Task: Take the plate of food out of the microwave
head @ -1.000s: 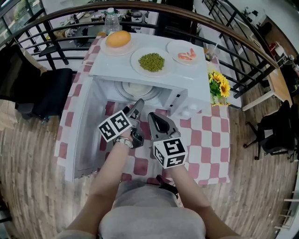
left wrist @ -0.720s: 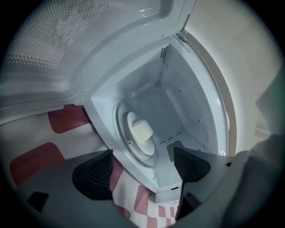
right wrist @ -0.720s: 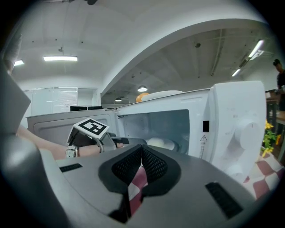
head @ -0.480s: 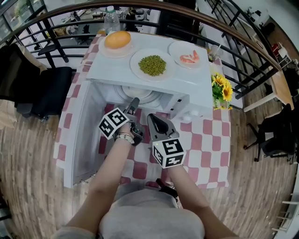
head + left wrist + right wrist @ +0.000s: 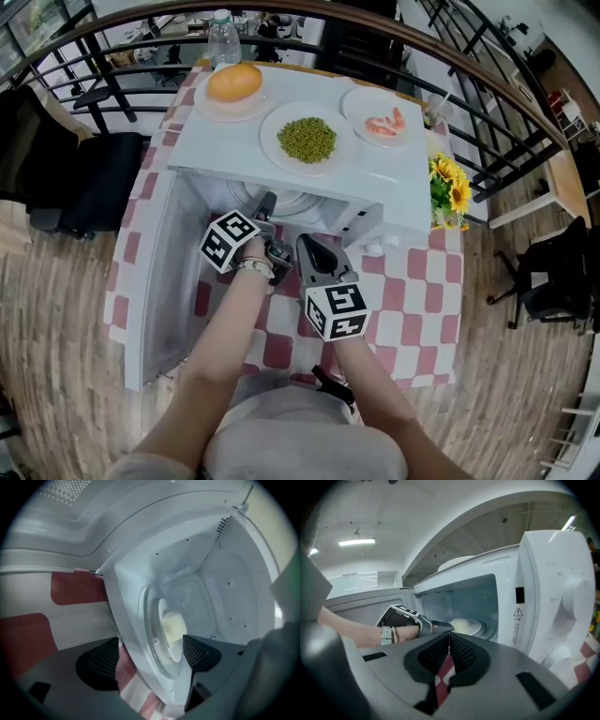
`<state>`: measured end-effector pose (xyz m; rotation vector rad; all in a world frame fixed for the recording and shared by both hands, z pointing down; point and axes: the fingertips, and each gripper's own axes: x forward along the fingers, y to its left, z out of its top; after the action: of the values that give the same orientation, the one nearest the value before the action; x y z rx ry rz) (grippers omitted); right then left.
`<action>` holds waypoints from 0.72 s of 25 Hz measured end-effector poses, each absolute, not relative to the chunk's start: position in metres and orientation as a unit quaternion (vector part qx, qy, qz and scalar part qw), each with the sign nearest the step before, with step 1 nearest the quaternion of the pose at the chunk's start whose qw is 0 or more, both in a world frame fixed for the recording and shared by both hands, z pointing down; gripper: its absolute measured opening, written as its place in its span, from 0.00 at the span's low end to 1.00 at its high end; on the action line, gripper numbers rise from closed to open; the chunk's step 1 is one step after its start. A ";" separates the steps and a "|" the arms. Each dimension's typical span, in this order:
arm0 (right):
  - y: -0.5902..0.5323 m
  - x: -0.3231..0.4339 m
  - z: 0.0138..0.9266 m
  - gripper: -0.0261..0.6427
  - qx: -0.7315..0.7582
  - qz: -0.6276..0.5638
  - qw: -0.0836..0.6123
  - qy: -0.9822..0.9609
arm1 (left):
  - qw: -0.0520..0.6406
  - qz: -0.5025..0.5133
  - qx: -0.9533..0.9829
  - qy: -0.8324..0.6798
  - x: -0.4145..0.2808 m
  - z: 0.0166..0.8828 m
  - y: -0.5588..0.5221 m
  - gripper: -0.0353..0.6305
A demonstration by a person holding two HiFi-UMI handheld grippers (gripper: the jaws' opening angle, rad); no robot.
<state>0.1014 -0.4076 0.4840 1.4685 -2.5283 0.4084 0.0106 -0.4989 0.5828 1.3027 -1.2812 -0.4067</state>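
The white microwave (image 5: 314,178) stands open, its door (image 5: 159,272) swung out to the left. Inside, a white plate (image 5: 165,634) with a pale yellow lump of food (image 5: 174,626) rests on the glass turntable; the plate (image 5: 465,626) also shows in the right gripper view. My left gripper (image 5: 266,202) reaches into the cavity mouth, its jaws open. In its own view the left gripper (image 5: 147,660) frames the plate's near rim without touching it. My right gripper (image 5: 310,247) hangs shut and empty in front of the microwave, over the checked cloth.
On the microwave's top stand a plate with a bun (image 5: 234,82), a plate of green peas (image 5: 307,139) and a plate of shrimp (image 5: 382,124). Sunflowers (image 5: 448,192) stand at the right, a water bottle (image 5: 222,37) behind. A black chair (image 5: 84,178) and railings surround the table.
My left gripper has pushed forward from the table's front into the microwave's opening. The right gripper has stayed shut in about the same place.
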 end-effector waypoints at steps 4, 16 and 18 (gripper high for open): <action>-0.411 0.105 0.488 0.08 0.500 0.145 0.095 -0.849 | 0.600 -0.161 0.541 -0.567 0.008 0.592 -0.500 0.68; -0.409 0.112 0.489 0.08 0.511 0.147 0.098 -0.841 | 0.615 -0.136 0.499 -0.595 0.004 0.600 -0.499 0.61; -0.407 0.114 0.488 0.08 0.513 0.146 0.098 -0.840 | 0.616 -0.140 0.499 -0.593 0.005 0.598 -0.499 0.58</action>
<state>0.1143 -0.4073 0.4884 1.5193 -2.4849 0.4331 0.0047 -0.4993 0.5984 1.1488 -1.3657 -0.3213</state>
